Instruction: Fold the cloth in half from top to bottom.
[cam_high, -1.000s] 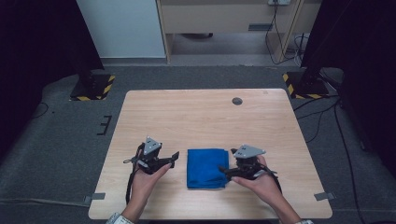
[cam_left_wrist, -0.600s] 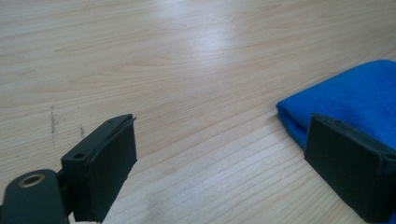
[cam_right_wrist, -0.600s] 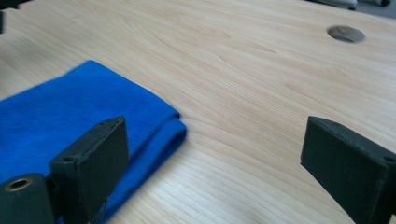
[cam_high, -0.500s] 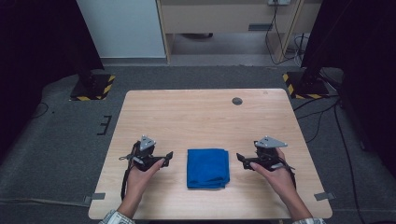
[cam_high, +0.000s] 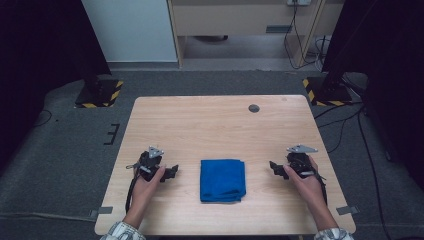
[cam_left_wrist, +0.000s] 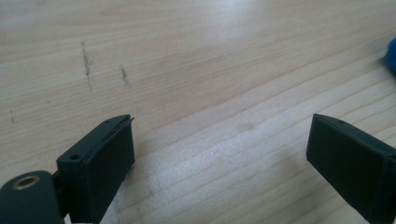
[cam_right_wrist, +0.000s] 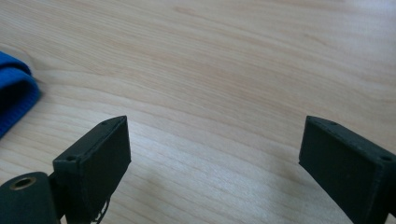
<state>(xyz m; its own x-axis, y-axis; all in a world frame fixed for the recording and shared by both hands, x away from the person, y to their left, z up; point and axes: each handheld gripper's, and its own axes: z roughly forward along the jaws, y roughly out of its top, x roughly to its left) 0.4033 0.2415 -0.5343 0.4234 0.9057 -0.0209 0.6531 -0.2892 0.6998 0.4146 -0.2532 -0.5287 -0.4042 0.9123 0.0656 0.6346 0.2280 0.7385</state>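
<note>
A folded blue cloth (cam_high: 222, 180) lies flat on the wooden table (cam_high: 215, 125), near its front edge. To its left my left gripper (cam_high: 171, 172) rests low over the wood, pointing at the cloth from a short gap. Its jaws have just been opening and stand wide in the left gripper view (cam_left_wrist: 219, 126), with bare wood between them and the cloth (cam_left_wrist: 391, 53) at the right edge. To the cloth's right my right gripper (cam_high: 275, 168) is open too (cam_right_wrist: 215, 123), holding nothing, with the cloth (cam_right_wrist: 14, 93) off to its left.
A small dark round disc (cam_high: 254, 108) sits near the table's far edge. Beyond the table, stand bases with yellow-black stripes (cam_high: 100, 92) (cam_high: 325, 90) and cables lie on the grey floor. A pale cabinet stands at the back.
My right gripper has drawn away from the cloth's right edge toward the right. My left gripper has shifted a little left and lower. The cloth has stayed where it was.
</note>
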